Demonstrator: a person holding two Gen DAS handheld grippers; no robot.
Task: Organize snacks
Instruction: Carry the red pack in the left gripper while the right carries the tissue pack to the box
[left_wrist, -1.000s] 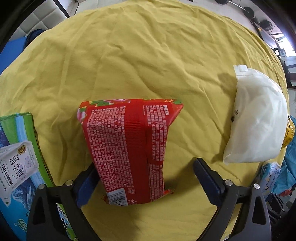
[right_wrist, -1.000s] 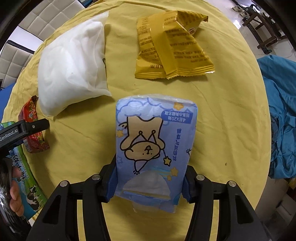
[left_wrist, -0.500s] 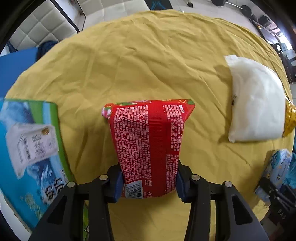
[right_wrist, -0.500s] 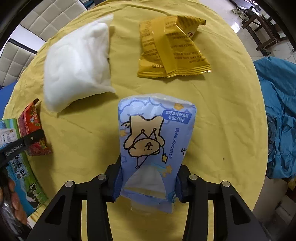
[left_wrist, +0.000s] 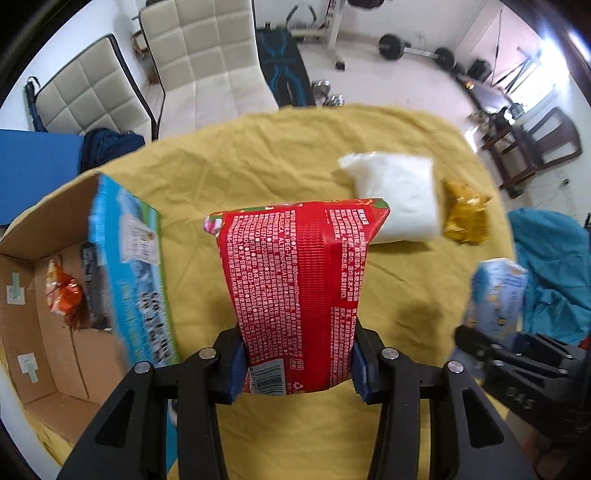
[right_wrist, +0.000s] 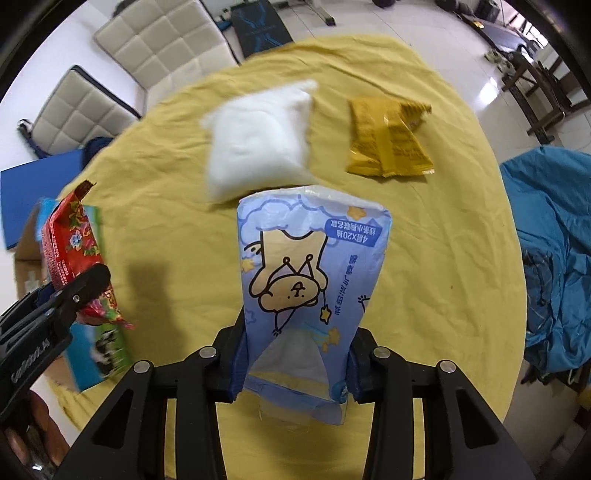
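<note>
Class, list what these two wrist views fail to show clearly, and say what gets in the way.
- Cardboard box: left view's edge cuts off its near end.
- Orange packet inside: print too small, blurred.
- White bag: motion-blurred, right view.
- Red packet: lower sides hidden by the jaws.
- Blue tissue pack: likewise.

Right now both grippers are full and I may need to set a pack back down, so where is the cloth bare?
Bare yellow cloth lies between the blue tissue pack and the table's right edge, below the yellow packet. Another patch stretches behind the red packet, between the cardboard box and the white bag. Crowded: the white bag and yellow packet sit close together.
</note>
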